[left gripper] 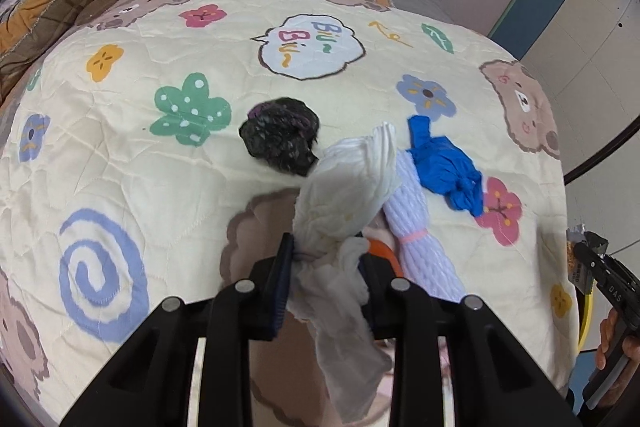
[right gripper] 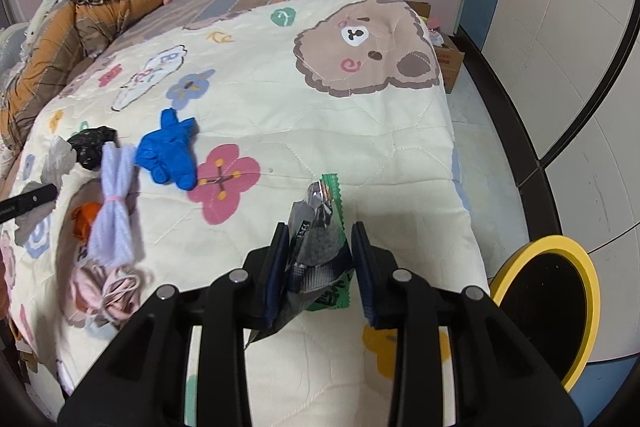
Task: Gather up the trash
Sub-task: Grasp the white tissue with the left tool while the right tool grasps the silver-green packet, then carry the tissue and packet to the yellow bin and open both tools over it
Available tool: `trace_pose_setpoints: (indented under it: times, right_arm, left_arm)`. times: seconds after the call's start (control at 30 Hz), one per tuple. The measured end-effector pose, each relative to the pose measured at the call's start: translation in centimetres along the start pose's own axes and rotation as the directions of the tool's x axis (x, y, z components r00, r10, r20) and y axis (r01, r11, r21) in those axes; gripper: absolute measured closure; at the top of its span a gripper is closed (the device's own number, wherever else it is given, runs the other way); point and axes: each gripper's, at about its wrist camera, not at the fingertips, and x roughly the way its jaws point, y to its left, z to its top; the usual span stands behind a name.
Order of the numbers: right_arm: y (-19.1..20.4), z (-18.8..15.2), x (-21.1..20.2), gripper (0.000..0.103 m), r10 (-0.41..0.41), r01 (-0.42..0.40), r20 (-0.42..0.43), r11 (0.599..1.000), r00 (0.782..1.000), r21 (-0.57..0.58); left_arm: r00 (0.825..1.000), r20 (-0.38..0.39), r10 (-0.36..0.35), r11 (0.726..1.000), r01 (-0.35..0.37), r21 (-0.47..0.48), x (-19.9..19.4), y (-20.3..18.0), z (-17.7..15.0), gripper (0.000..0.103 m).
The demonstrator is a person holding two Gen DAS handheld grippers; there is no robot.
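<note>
1. The jaws of the left gripper point(left gripper: 326, 263) are closed on a crumpled white tissue wad point(left gripper: 344, 195), which is pinched at its lower end and sticks up and forward over the bed quilt point(left gripper: 160, 167).
2. The jaws of the right gripper point(right gripper: 320, 259) are clamped on a green and silver snack wrapper point(right gripper: 320, 239), held clear of the quilt near its right edge.
3. Just beyond the tissue, still lying on the quilt: a black crumpled bag point(left gripper: 280, 137) to its left, a lilac yarn bundle point(left gripper: 420, 227) tied with a pink band touching its right side, and a blue glove point(left gripper: 444, 167) beyond that bundle.
4. An orange scrap point(right gripper: 84, 221) and a pink yarn tangle point(right gripper: 108, 291) lie beside the lilac bundle, on its near side.
5. A yellow-rimmed bin point(right gripper: 548, 307) stands on the floor to the right of the bed, beside the wrapper.
6. Progress, as I judge it: two pieces are in hand but neither is binned yet; at least the black bag and the glove remain, perhaps more.
7. Writing: the quilt's speech bubble point(left gripper: 312, 47) reads "Biu~ Biu~". The wrapper's print is too crumpled to read.
</note>
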Motion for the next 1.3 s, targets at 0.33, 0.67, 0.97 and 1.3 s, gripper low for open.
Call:
trace_pose_setpoints:
  times: [0.33, 0.67, 0.97, 1.3]
  right_arm:
    - [-2.3, -2.4, -4.1, 0.072, 0.005, -0.005, 0.021, 1.000, 1.000, 0.022]
    - [-6.7, -4.5, -7.2, 0.072, -0.024, 0.020, 0.046, 0.996, 0.999, 0.084]
    - [-11.4, -5.9, -9.3, 0.071, -0.057, 0.046, 0.072, 0.989, 0.996, 0.138]
    - [-16.8, -7.5, -9.7, 0.070, -0.091, 0.077, 0.053, 0.973, 0.994, 0.215]
  left_arm:
    - [0.998, -0.015, -0.061, 0.997, 0.062, 0.051, -1.5, -4.7, -2.6, 0.076]
    - [0.991, -0.046, -0.123, 0.981, 0.129, 0.144, -2.0, -12.4, -4.4, 0.076]
    - [0.985, -0.067, -0.161, 0.962, 0.172, 0.214, -2.2, -18.8, -5.3, 0.076]
    - [0.976, -0.096, -0.197, 0.939, 0.216, 0.267, -2.1, -24.5, -5.8, 0.076]
